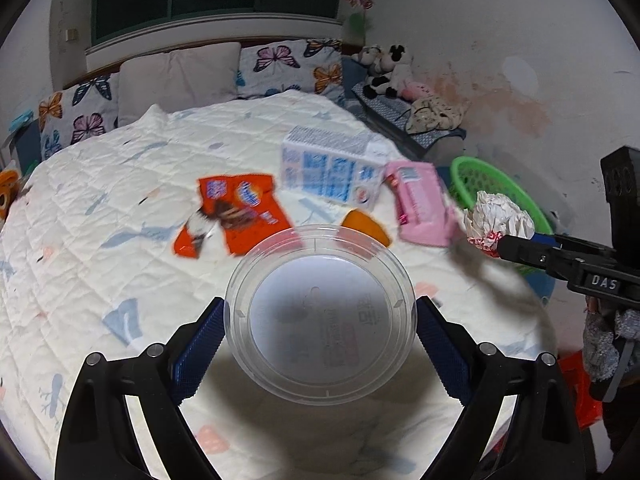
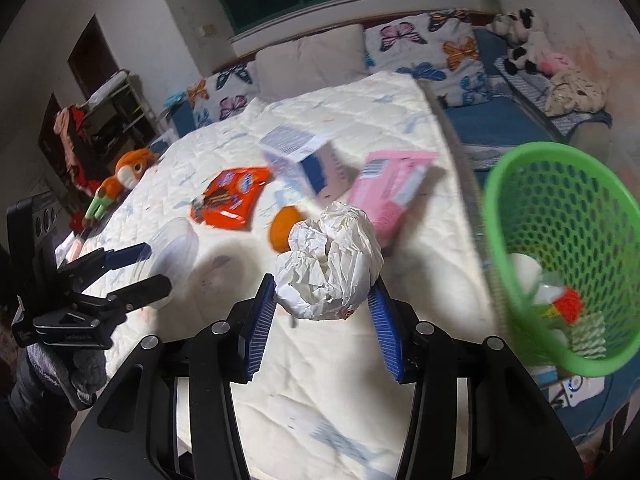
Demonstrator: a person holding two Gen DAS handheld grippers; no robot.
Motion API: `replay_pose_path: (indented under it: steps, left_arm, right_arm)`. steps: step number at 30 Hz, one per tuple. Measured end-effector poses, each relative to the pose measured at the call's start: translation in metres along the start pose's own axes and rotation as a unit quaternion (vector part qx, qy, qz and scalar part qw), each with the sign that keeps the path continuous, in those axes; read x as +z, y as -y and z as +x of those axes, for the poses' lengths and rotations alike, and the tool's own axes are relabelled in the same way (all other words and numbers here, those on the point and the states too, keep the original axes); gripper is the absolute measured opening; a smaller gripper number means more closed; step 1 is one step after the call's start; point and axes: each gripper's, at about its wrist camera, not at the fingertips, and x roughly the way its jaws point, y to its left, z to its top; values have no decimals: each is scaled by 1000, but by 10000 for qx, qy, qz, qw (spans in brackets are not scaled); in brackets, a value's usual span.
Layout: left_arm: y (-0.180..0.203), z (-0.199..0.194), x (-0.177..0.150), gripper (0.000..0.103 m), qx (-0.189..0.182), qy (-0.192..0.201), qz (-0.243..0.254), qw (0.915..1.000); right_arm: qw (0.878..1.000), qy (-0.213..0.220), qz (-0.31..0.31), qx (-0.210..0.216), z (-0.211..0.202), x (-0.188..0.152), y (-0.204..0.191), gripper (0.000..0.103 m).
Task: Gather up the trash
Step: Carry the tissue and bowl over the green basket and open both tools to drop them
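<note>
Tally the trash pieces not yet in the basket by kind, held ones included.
Clear plastic cup, held by left gripper: 1
Crumpled paper ball, held by right gripper: 1
Boxes, blue-white and pink: 2
Orange wrapper: 1
Orange peel: 1
Total: 6

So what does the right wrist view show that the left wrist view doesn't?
Only the right wrist view looks inside the green basket, with trash already in it, and shows the orange plush toy. Only the left shows the clear tub face-on between its tool's pads. Both show the crumpled paper, orange wrapper, pink pack and carton.
</note>
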Motion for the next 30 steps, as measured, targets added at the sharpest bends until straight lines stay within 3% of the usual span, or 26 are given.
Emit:
replay_pose_path:
  steps: [11, 25, 30]
  left_arm:
    - [54, 15, 41, 89, -490, 128, 303, 9983]
    - [125, 51, 92, 89, -950, 48, 694, 9930]
    - [144, 63, 104, 89, -1033, -9, 774, 9916]
  right_arm:
    - [9959, 199, 564, -684, -23, 1, 74, 48]
    - [9839, 8, 1110, -1403, -17, -4, 162, 49]
    - [9812, 21, 1250, -1467, -19, -5, 179, 61]
